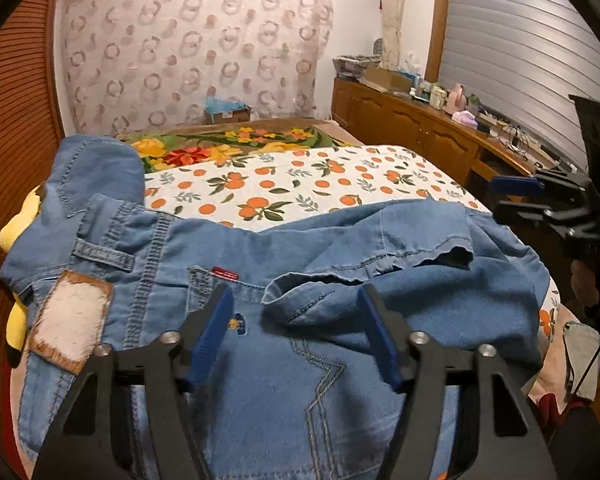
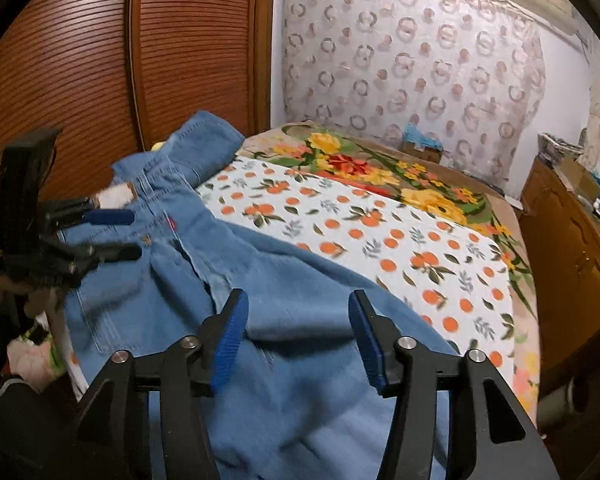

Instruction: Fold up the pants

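Both grippers hover over the pants (image 1: 300, 360) with blue-padded jaws spread and nothing between them: the left gripper (image 1: 296, 332) above the back-pocket stitching, the right gripper (image 2: 296, 332) above a rumpled leg. Soft, light-blue denim with a worn leather patch (image 1: 70, 320) lies crumpled on an orange-print sheet (image 2: 380, 240); a yellow plush toy (image 1: 16, 224) peeks from beneath.
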`<state>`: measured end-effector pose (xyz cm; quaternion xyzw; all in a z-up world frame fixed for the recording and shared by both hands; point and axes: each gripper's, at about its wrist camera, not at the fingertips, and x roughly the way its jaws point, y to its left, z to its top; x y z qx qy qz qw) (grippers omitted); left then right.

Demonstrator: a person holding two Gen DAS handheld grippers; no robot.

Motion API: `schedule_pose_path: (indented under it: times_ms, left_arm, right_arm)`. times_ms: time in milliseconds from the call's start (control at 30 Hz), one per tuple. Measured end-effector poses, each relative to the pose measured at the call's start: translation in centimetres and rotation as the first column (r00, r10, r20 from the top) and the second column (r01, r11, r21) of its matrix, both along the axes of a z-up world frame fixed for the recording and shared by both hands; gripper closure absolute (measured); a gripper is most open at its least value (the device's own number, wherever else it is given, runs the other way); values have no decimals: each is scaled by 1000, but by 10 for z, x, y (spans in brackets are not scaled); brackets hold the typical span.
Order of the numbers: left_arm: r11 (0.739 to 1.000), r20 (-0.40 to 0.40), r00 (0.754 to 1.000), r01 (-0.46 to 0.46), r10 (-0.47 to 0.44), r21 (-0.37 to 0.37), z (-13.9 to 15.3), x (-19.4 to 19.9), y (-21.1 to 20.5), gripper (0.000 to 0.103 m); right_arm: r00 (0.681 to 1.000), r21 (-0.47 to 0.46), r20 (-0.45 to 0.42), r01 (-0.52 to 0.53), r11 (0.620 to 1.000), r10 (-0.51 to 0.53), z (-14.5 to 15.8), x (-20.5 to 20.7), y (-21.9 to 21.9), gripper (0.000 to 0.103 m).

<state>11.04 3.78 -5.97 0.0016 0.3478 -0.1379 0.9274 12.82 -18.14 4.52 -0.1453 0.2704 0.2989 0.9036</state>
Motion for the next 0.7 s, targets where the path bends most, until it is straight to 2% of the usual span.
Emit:
schedule_pose_path:
  times_ms: [133,367,533,700]
  left_arm:
    - [1000,-29,1000,-1,1,19,-8,11,-2,41]
    - [1000,-102,995,-4,7,28,-27,27,-3,44]
    - [999,-111,994,3,2,36,-32,29,-5,48]
    - [1000,-117,993,16,-14,14,-33,31,-8,56]
  right_arm:
    - [1000,-46,9,10,999,-9,-3,-2,5,38]
    - [1000,-151,22,-8,988,11,-13,7,28,38]
    - [999,-215,45,1,977,9,-14,21,47,38]
    - [995,-232,80,-35,972,55,-9,25,48,38]
